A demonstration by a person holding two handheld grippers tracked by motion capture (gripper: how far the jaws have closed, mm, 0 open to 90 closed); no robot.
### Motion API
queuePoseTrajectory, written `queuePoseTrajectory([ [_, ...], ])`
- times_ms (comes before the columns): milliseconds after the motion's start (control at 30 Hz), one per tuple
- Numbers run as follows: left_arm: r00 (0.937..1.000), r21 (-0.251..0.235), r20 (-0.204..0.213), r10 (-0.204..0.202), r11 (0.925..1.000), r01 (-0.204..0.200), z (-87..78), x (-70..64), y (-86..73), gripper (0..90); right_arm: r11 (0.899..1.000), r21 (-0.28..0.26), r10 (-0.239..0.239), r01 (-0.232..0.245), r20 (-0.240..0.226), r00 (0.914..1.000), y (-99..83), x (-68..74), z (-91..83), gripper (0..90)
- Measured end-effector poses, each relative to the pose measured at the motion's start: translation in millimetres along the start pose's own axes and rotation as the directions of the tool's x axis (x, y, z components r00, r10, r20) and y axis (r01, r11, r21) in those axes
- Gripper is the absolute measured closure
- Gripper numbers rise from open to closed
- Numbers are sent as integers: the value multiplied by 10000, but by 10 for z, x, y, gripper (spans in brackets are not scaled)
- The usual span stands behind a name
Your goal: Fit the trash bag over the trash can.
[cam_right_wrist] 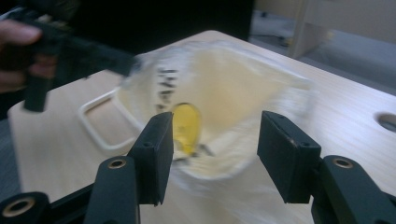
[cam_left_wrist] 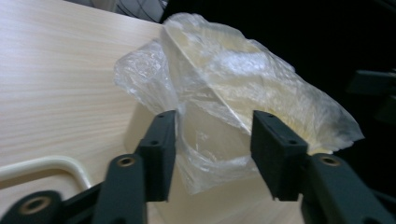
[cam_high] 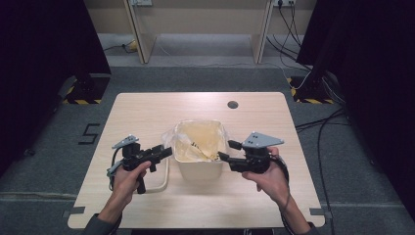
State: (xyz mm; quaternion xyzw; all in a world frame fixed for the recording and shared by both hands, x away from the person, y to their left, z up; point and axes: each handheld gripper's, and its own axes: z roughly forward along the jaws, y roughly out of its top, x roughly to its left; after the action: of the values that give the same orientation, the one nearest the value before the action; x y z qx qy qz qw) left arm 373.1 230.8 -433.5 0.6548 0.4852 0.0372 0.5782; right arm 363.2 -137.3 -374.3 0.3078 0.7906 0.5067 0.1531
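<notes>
A cream bin [cam_high: 198, 166] stands near the middle of the wooden counter [cam_high: 147, 112], lined with a clear plastic bag [cam_high: 182, 142] whose edge drapes over the rim; a yellow scrap [cam_right_wrist: 187, 122] lies inside it; a cream handle loop [cam_high: 164, 183] rests on the counter at the bin's left. The left gripper [cam_high: 166, 152] sits just beside the bin's left rim, its jaws apart with loose bag film between them, not clamped; the right gripper [cam_high: 229, 150] hovers at the bin's right rim, jaws likewise apart and holding nothing; a round hole [cam_high: 233, 104] marks the far side of the counter.
</notes>
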Motion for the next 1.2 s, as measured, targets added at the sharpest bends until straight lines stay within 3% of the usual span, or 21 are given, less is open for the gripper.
queuePoseTrajectory([
  [33, 10000, 39, 48, 19, 10000, -19, 9, 0, -13, 614, 9994, 16, 344, -345, 295, 9990, -22, -72, -23, 455],
  [100, 9997, 96, 14, 257, 9996, -257, 27, 2, -36, 698, 9979, 206, 589, -614, 1065, 9926, -75, -172, -28, 444],
  [133, 9994, 102, 73, 342, 9994, -343, 31, 5, -46, 736, 9967, 270, 731, -770, 1221, 9898, -100, -207, -15, 441],
  [200, 9988, 128, 206, 434, 9990, -437, 22, 1, -54, 794, 9897, 405, 1307, -1373, 1347, 9822, -185, -302, 61, 429],
  [267, 9981, 76, 244, 563, 9984, -565, 2, -2, -54, 845, 9789, 686, 1786, -1926, 1710, 9689, -294, -411, 174, 416],
  [333, 9969, 133, 307, 729, 9972, -733, -21, 4, -56, 878, 9660, 778, 2299, -2466, 1784, 9567, -386, -497, 270, 419],
  [400, 9953, 314, 389, 886, 9955, -898, -37, 15, -81, 890, 9581, 995, 2484, -2686, 1778, 9522, -467, -539, 355, 443],
  [467, 9925, 710, 384, 1160, 9904, -1185, -28, 33, -131, 895, 9528, 1311, 2515, -2739, 1652, 9537, -532, -536, 423, 476],
  [633, 9917, 1077, 584, 1149, 9868, -1207, 27, 91, -194, 895, 9446, 2112, 2304, -2513, 1187, 9658, -637, -506, 589, 622],
  [767, 9833, 1435, 385, 1780, 9728, -1817, 78, 97, -182, 896, 9429, 2396, 2133, -2315, 996, 9719, -623, -495, 636, 660],
  [833, 9815, 1666, 248, 1899, 9673, -1913, 131, 139, -209, 896, 9410, 2570, 2009, -2202, 997, 9745, -633, -471, 665, 667],
  [933, 9838, 1875, 67, 1791, 9662, -1771, 228, 215, -246, 897, 9415, 2681, 1809, -2043, 1097, 9774, -651, -460, 706, 665],
  [1033, 9779, 2386, -265, 2072, 9513, -1951, 368, 294, -295, 897, 9379, 2879, 1610, -1935, 1330, 9780, -682, -466, 748, 659],
  [1133, 9770, 2652, -534, 2067, 9461, -1857, 461, 369, -330, 896, 9344, 3095, 1338, -1764, 1538, 9790, -726, -494, 792, 653],
  [1200, 9717, 2820, -698, 2258, 9388, -1979, 506, 384, -340, 895, 9292, 3162, 1462, -1915, 1614, 9760, -761, -532, 829, 644],
])
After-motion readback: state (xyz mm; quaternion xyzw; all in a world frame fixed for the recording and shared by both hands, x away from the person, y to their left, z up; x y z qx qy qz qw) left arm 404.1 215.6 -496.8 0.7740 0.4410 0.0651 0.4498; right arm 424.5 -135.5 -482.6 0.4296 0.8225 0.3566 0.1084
